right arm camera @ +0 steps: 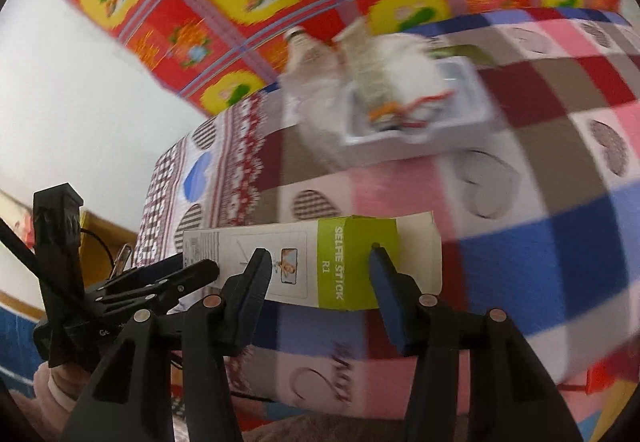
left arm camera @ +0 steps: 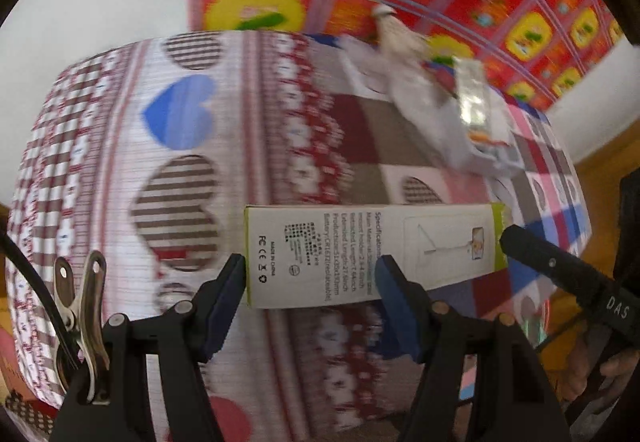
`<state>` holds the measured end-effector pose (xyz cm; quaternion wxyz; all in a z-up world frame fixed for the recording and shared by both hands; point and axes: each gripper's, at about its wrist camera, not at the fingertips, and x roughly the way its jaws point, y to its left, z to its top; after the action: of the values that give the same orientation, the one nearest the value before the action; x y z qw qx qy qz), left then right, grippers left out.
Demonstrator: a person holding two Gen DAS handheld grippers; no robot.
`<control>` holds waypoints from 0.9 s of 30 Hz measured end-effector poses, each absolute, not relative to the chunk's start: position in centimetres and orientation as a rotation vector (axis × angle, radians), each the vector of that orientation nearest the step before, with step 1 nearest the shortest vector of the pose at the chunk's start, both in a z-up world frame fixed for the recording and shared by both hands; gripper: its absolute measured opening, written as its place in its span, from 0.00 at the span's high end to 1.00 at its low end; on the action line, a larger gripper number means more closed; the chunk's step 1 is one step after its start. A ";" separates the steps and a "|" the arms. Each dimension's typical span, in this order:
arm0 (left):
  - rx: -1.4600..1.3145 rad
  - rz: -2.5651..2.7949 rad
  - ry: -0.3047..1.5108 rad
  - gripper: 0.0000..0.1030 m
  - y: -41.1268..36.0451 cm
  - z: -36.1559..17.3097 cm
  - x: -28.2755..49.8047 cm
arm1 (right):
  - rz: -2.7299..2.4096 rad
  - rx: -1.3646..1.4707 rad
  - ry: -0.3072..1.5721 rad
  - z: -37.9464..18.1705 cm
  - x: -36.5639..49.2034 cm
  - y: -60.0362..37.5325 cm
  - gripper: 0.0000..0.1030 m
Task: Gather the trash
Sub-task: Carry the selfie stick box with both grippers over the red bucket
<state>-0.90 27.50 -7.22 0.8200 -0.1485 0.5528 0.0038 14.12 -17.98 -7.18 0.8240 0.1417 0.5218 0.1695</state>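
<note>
Both grippers are holding one selfie stick box above the patchwork bedspread.

The left gripper (left arm camera: pixel 310 278) is pinching the selfie stick box (left arm camera: pixel 372 254) at its specifications end, the right gripper (right arm camera: pixel 318 270) is clamping its green band, and a tray of trash (right arm camera: pixel 416 110) is lying beyond on the patchwork bedspread (left arm camera: pixel 192 146).

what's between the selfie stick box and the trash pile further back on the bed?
Nothing: only bare patterned bedspread lies between the selfie stick box and the trash pile. Both wrist views show it, though blurred.
</note>
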 end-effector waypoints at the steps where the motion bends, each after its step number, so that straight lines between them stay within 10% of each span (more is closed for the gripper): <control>1: -0.304 -0.007 1.181 0.32 26.5 -7.2 -0.7 | 0.349 0.305 1.101 -7.0 13.7 -18.9 0.49; 27: -0.052 -0.342 1.175 0.33 3.0 -4.0 -0.5 | 0.034 0.466 0.899 -2.7 1.0 -38.5 0.49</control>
<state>-0.46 2.97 -4.01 0.8183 -0.0245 0.5514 -0.1607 0.97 -38.45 -2.67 0.8745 0.2233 0.4303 0.0164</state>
